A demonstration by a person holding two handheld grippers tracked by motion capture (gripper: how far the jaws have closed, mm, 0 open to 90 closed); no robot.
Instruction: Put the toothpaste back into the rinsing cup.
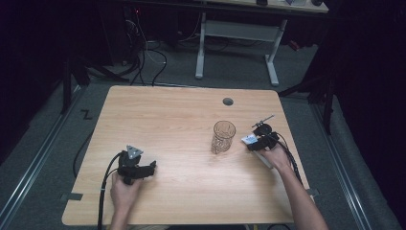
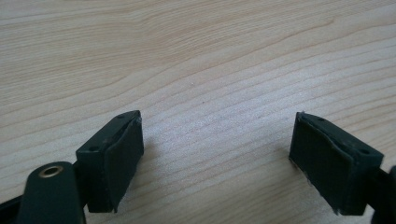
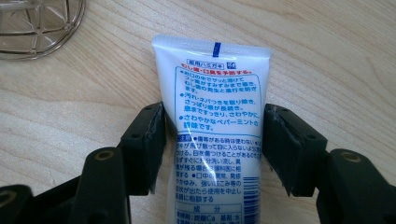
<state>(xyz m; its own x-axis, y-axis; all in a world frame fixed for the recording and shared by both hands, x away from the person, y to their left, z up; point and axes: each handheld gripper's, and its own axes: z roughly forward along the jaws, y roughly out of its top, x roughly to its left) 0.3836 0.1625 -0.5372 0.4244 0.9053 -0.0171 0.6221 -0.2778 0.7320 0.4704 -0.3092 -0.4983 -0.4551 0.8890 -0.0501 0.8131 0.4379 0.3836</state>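
While right gripper (image 3: 212, 149) straddles white plastic tube with blue and red print (image 3: 215, 116), jaws sit at tube's two edges; whether pads press or only touch, cannot tell. Tube lies flat on light wooden table (image 1: 167, 115), crimped end pointing toward clear faceted drinking glass (image 1: 223, 136), near table's right edge. Glass upright, close to tube, apart. Left gripper (image 2: 217, 154) low over bare wood, jaws spread wide, nothing between.
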